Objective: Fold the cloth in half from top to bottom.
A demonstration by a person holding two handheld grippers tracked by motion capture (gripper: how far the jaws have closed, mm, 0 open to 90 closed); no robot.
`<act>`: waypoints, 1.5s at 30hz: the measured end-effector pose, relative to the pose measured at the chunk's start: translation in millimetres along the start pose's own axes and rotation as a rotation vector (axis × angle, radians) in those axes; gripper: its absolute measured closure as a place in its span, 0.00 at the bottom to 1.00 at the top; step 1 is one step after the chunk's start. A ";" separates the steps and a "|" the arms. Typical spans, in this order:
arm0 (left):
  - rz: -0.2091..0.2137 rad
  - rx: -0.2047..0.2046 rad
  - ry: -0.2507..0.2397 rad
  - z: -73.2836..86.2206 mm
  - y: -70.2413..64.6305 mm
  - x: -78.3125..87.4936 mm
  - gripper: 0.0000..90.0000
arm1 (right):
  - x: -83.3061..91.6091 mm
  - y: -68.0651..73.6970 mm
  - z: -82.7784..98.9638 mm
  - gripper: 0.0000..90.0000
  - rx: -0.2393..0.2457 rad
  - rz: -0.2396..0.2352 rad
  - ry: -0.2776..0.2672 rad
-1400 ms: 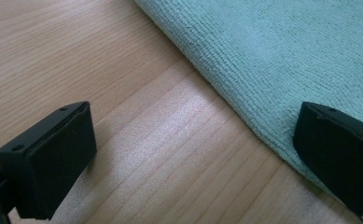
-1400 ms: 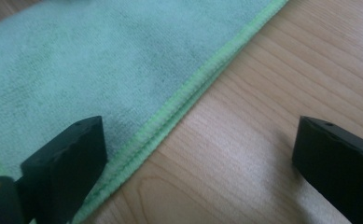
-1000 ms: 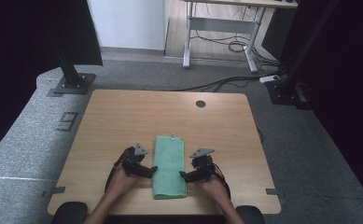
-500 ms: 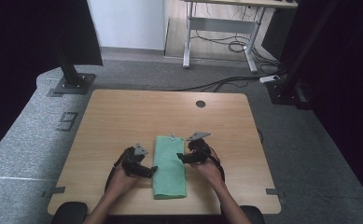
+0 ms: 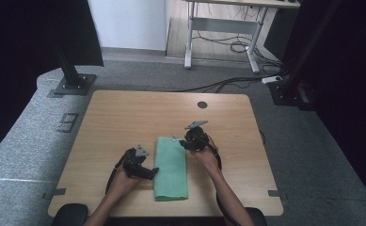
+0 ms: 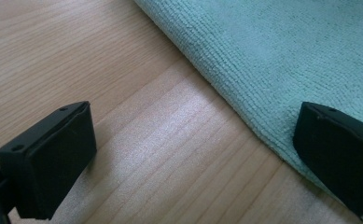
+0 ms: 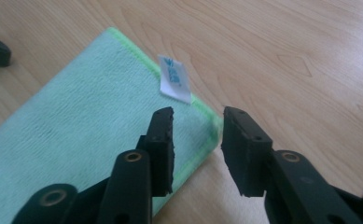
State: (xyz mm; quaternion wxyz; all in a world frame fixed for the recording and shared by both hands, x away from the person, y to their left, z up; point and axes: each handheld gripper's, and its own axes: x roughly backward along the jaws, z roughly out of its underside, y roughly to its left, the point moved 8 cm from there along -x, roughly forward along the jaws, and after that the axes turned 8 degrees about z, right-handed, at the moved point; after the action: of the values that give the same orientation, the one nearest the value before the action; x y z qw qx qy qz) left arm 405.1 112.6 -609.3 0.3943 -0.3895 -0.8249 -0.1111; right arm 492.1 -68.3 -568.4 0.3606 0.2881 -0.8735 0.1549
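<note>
A folded green towel (image 5: 171,167) lies lengthwise on the wooden table (image 5: 124,117), near its front edge. My left gripper (image 5: 150,173) sits low at the towel's left edge. It is open wide (image 6: 193,140), one jaw over bare wood and the other over the towel (image 6: 286,56). My right gripper (image 5: 183,143) hovers at the towel's far right corner (image 7: 76,121), beside a white label (image 7: 174,79). Its jaws (image 7: 198,121) have just been closing to a narrow gap and stand above the corner with nothing pinched between them.
A dark round grommet hole (image 5: 202,104) sits near the table's far edge. A black stand base (image 5: 72,84) rests on the grey floor at the far left, and another base with cables (image 5: 284,92) at the far right.
My right gripper has moved along the towel's right edge, from the middle up to its far corner, and its jaws have narrowed. The left gripper and the towel have stayed put.
</note>
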 end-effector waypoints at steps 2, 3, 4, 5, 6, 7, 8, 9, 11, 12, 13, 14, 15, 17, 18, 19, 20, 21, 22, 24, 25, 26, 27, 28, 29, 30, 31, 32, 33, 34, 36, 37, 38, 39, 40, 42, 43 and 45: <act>0.000 0.000 0.000 0.0 0.0 0.0 0.00 | -5.1 -0.9 -2.3 0.73 0.006 0.005 0.013; 0.000 0.000 0.000 0.0 0.0 0.0 0.00 | -7.8 -1.8 -3.3 0.72 0.012 0.009 0.017; 0.000 -0.002 0.002 0.1 0.1 0.1 0.00 | -10.5 -2.6 -3.7 0.72 0.013 0.010 0.024; 0.000 -0.002 0.002 0.1 0.1 0.2 0.00 | -13.2 -3.5 -3.8 0.69 0.014 0.012 0.030; 0.000 -0.002 0.002 0.1 0.1 0.2 0.00 | -16.1 -4.0 -3.6 0.67 0.016 0.012 0.036; 0.000 0.000 0.001 0.0 0.0 0.1 0.00 | -19.2 -4.7 -2.9 0.64 0.021 0.014 0.042; 0.000 0.000 0.001 0.0 0.0 0.1 0.00 | -21.9 -4.7 -1.5 0.62 0.021 0.015 0.050; 0.000 0.000 0.000 0.0 0.0 0.0 0.00 | -24.8 -4.3 -0.1 0.61 0.023 0.016 0.053; 0.000 -0.001 0.002 0.1 0.1 0.1 0.00 | -30.4 -3.0 3.2 0.58 0.044 0.016 0.059; 0.000 -0.001 0.002 0.1 0.1 0.1 0.00 | -33.1 -1.8 5.2 0.57 0.046 0.018 0.064; 0.000 -0.001 0.002 0.1 0.1 0.1 0.00 | -33.8 -1.7 5.1 0.56 0.040 0.015 0.055; 0.000 -0.001 0.001 0.1 0.1 0.1 0.00 | -34.4 -2.2 5.4 0.54 0.031 0.011 0.055; 0.000 -0.001 0.001 0.1 0.1 0.1 0.00 | -35.0 -3.4 5.5 0.54 0.021 0.002 0.055; 0.000 -0.001 0.002 0.1 0.1 0.1 0.00 | -35.0 -3.5 6.0 0.55 0.019 -0.005 0.049; 0.000 -0.001 0.002 0.1 0.1 0.1 0.00 | -34.7 -2.9 6.2 0.60 0.020 -0.009 0.046; 0.000 -0.001 0.001 0.1 0.1 0.1 0.00 | -33.8 -1.0 6.1 0.67 0.027 -0.027 0.046; 0.000 -0.001 0.002 0.1 0.1 0.1 0.00 | -33.4 0.9 5.8 0.74 0.033 -0.041 0.046; 0.000 -0.001 0.002 0.1 0.1 0.1 0.00 | -33.0 2.8 5.6 0.81 0.035 -0.056 0.052; 0.000 -0.001 0.001 0.1 0.1 0.1 0.00 | -32.8 4.7 5.4 0.86 0.033 -0.073 0.057; 0.000 -0.001 0.001 0.1 0.1 0.1 0.00 | -32.7 6.6 4.9 0.92 0.023 -0.084 0.070; 0.000 -0.001 0.002 0.1 0.1 0.1 0.00 | -32.7 7.1 4.6 0.93 0.021 -0.086 0.075; 0.000 0.000 0.000 0.0 0.0 0.0 0.00 | -32.6 7.5 4.4 0.93 0.020 -0.083 0.080; 0.000 0.000 0.000 0.0 0.0 0.0 0.00 | -32.6 8.1 3.9 0.94 0.018 -0.078 0.083; 0.000 0.000 0.000 0.0 0.0 0.0 0.00 | -32.3 8.1 3.8 0.94 0.019 -0.072 0.087; 0.000 0.000 0.000 0.0 0.0 0.0 0.00 | -31.4 8.8 3.7 0.94 0.020 -0.063 0.094; 0.000 0.000 0.000 0.0 0.0 0.0 0.00 | -30.5 8.9 3.1 0.94 0.033 -0.053 0.093; 0.000 0.000 0.000 0.0 0.0 0.0 0.00 | -28.9 9.7 2.3 0.94 0.038 -0.049 0.090; 0.000 0.000 0.001 0.0 0.0 0.1 0.00 | -26.7 10.6 1.3 0.94 0.040 -0.047 0.086; 0.000 0.000 0.001 0.0 0.0 0.1 0.00 | -23.4 11.3 -0.5 0.94 0.044 -0.051 0.081; 0.000 -0.002 0.002 0.1 0.1 0.1 0.00 | -21.2 11.8 -1.8 0.94 0.046 -0.052 0.075; 0.000 0.000 0.001 0.0 0.0 0.1 0.00 | -13.3 13.8 -6.4 0.94 0.046 -0.060 0.055; -0.001 0.000 -0.001 0.0 0.0 -0.1 0.00 | -10.2 14.0 -7.5 0.94 0.052 -0.065 0.049; -0.001 0.000 0.000 0.0 0.0 0.1 0.00 | -6.2 14.7 -9.2 0.94 0.059 -0.070 0.038; -0.002 0.002 0.000 0.1 -0.1 0.1 0.00 | -1.9 15.8 -10.7 0.94 0.060 -0.073 0.027; -0.002 0.002 0.000 0.1 -0.1 0.1 0.00 | 2.2 16.4 -11.9 0.94 0.068 -0.079 0.013; -0.003 0.002 0.000 0.1 -0.1 0.1 0.00 | 10.1 18.6 -12.9 0.94 0.077 -0.086 -0.001; -0.003 0.002 0.001 0.2 0.0 0.1 0.00 | 13.7 19.4 -13.5 0.94 0.083 -0.090 -0.012; -0.004 0.002 0.001 0.2 0.0 0.2 0.00 | 21.6 20.3 -15.1 0.94 0.093 -0.098 -0.033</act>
State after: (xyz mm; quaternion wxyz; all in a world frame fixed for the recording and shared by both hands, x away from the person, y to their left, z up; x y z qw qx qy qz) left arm 404.9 112.8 -609.3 0.3950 -0.3872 -0.8256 -0.1114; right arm 475.3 -53.7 -543.7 0.3393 0.3496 -0.8560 0.1728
